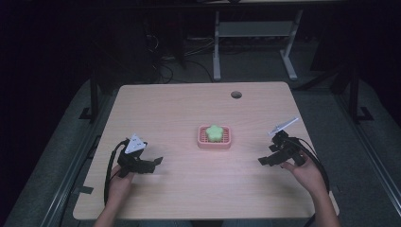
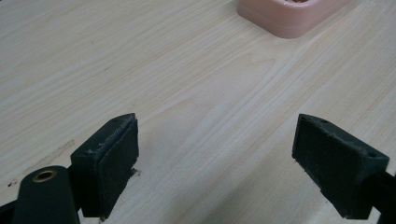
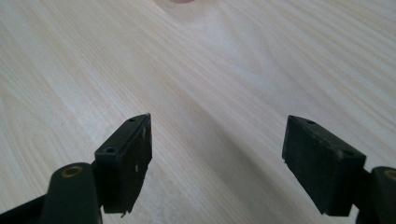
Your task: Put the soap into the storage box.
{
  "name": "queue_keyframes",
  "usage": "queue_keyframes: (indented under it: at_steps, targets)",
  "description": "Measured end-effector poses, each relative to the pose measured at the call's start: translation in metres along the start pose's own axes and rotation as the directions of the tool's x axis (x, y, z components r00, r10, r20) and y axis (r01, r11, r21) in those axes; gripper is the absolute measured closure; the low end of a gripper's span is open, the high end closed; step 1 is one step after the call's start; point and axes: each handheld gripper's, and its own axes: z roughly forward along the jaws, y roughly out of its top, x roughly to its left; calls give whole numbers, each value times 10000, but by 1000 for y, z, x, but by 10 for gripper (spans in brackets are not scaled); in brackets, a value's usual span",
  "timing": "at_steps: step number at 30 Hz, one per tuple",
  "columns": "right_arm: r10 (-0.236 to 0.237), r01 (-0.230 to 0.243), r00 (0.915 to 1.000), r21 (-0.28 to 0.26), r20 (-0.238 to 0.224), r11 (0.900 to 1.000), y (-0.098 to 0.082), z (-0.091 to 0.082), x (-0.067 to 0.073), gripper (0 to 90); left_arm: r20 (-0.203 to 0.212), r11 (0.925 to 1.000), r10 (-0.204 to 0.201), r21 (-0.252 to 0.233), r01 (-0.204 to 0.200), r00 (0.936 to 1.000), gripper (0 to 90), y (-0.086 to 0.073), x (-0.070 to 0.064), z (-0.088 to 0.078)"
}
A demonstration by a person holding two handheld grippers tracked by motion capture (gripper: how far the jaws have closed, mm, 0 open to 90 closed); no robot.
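Both jaws spread, empty. Green soap in pink tray ahead of left gripper and right gripper — approach level, close on soap sides only — avoid tray rim.

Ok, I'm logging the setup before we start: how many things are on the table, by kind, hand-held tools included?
Pink dish: 1
Green flower-shaped piece lying in the dish: 1
Hand-held tools: 2, the left tool and the right tool, both with jaws apart and holding nothing
Total: 4, all on or over the wooden table
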Motion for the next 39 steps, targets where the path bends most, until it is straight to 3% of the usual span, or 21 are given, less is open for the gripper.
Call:
queue_keyframes:
  at_steps: [20, 30, 39]
  targets:
    - [203, -202, 9998, -348, 41, 9992, -37, -1, 6, 236, -11, 10000, 40, 33, -40, 10000, 144, 0, 0, 1]
    - [531, -523, 9986, -850, 65, 9950, -62, -3, 10, 236, -8, 9999, 59, 130, -59, 10000, 144, 0, -1, 2]
    - [371, -292, 9978, -1387, 551, 9899, -82, -6, 24, 212, -6, 9998, 57, 176, -57, 10000, 144, -1, -1, 3]
